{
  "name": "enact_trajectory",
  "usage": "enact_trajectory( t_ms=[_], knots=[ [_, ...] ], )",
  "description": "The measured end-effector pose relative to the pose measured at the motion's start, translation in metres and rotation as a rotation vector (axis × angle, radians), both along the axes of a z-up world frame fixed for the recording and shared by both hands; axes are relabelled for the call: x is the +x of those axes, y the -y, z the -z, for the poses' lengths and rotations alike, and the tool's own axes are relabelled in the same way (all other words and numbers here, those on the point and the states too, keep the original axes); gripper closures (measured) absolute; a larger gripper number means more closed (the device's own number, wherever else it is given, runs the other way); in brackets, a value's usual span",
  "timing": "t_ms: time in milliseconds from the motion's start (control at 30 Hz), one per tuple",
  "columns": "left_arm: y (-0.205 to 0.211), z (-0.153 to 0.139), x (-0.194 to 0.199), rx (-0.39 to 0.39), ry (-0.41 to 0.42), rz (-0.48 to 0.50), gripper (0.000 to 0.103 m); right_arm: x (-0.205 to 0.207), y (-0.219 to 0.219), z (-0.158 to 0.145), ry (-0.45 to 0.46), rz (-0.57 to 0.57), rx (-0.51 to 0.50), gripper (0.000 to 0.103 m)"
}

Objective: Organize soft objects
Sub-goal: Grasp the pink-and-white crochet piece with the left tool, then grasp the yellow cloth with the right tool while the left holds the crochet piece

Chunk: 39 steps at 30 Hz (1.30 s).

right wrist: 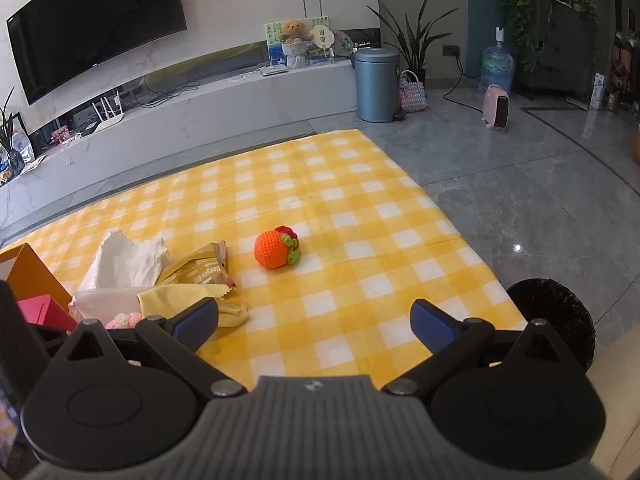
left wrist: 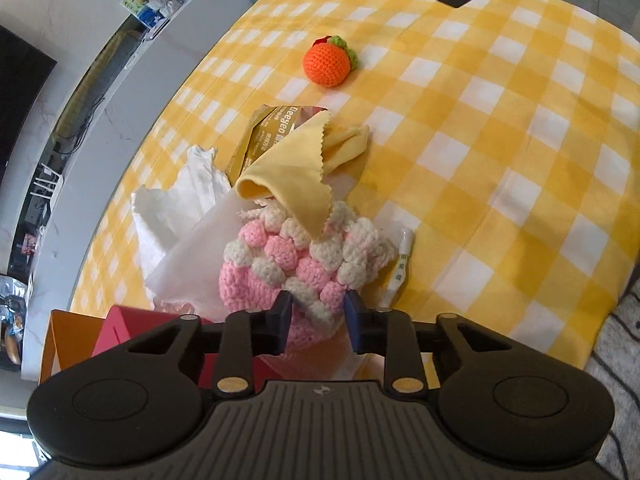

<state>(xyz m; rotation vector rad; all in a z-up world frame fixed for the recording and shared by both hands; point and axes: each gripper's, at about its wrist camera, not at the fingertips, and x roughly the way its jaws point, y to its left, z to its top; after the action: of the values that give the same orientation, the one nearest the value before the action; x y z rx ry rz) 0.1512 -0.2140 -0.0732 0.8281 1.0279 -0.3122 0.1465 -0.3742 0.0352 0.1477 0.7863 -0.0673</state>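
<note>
The left gripper (left wrist: 318, 312) is clamped on the near end of a pink and white crochet pouch (left wrist: 296, 260), its two fingers pressing into the bumpy yarn from either side. The pouch sits at the near-left corner of the yellow checked cloth (left wrist: 500, 152), just beyond a red box (left wrist: 124, 328) and an orange box (left wrist: 60, 340).

A yellow wiping cloth (left wrist: 296, 176) lies draped over the far end of the pouch. Beside the pouch, to the left, is crumpled white tissue (left wrist: 180, 208); behind the wiping cloth is a gold snack wrapper (left wrist: 264, 132). A small white tube (left wrist: 400, 268) lies just right of the pouch. Further off, well apart, sits an orange crochet fruit (left wrist: 328, 60) with green leaves.

The right gripper (right wrist: 316, 322) hangs above the cloth with its fingers spread wide and nothing between them.

The main risk, as I judge it, is that lifting the pouch drags the wiping cloth along or tips it off, and may snag the tissue too, since all three overlap. The grip also catches only the pouch's end, so the soft yarn could stretch and slip free.

The pouch looks plump, squashy and loosely knitted, with a gathered top.
</note>
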Motion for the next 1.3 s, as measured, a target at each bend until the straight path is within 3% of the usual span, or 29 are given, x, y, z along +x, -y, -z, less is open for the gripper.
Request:
enact_trajectory(
  t_ms=[67, 100, 367, 500, 633, 767, 833, 867, 900, 1067, 1133, 1300],
  knots=[
    [-0.003, -0.005, -0.008, -0.015, -0.009, 0.009, 0.075, 0.0, -0.002, 0.001, -0.003, 0.0, -0.011, 0.003],
    [-0.004, -0.009, -0.012, -0.032, -0.015, 0.018, 0.084, 0.001, -0.002, 0.002, -0.004, -0.001, -0.012, 0.003],
    [-0.016, -0.026, -0.062, -0.134, -0.041, 0.042, 0.084, 0.002, 0.001, 0.005, -0.015, -0.001, 0.034, 0.003],
    [-0.03, -0.029, -0.096, -0.197, -0.047, 0.062, 0.092, 0.002, 0.001, 0.008, -0.026, -0.012, 0.071, 0.003],
    [-0.038, -0.011, -0.111, -0.164, -0.02, 0.101, 0.088, 0.004, -0.003, 0.011, -0.039, -0.035, 0.106, 0.003],
    [-0.039, -0.004, -0.118, -0.121, 0.059, 0.149, 0.077, 0.008, -0.011, 0.016, -0.056, -0.087, 0.171, 0.003],
    [-0.04, -0.008, -0.123, -0.144, 0.09, 0.186, 0.052, 0.011, -0.017, 0.02, -0.075, -0.117, 0.2, 0.003],
    [-0.039, -0.009, -0.124, -0.153, 0.094, 0.197, 0.03, 0.014, -0.02, 0.024, -0.087, -0.13, 0.212, 0.003],
    [-0.038, -0.01, -0.125, -0.158, 0.098, 0.211, 0.023, 0.018, -0.023, 0.028, -0.102, -0.137, 0.224, 0.003],
    [-0.025, 0.005, -0.12, -0.08, 0.124, 0.27, 0.023, 0.04, -0.045, 0.053, -0.183, -0.198, 0.255, 0.008],
    [-0.022, 0.011, -0.114, -0.053, 0.139, 0.269, 0.023, 0.048, -0.048, 0.063, -0.222, -0.192, 0.286, 0.028],
    [-0.017, 0.023, -0.107, -0.03, 0.119, 0.295, 0.023, 0.058, -0.041, 0.086, -0.305, -0.118, 0.422, 0.028]
  ],
)
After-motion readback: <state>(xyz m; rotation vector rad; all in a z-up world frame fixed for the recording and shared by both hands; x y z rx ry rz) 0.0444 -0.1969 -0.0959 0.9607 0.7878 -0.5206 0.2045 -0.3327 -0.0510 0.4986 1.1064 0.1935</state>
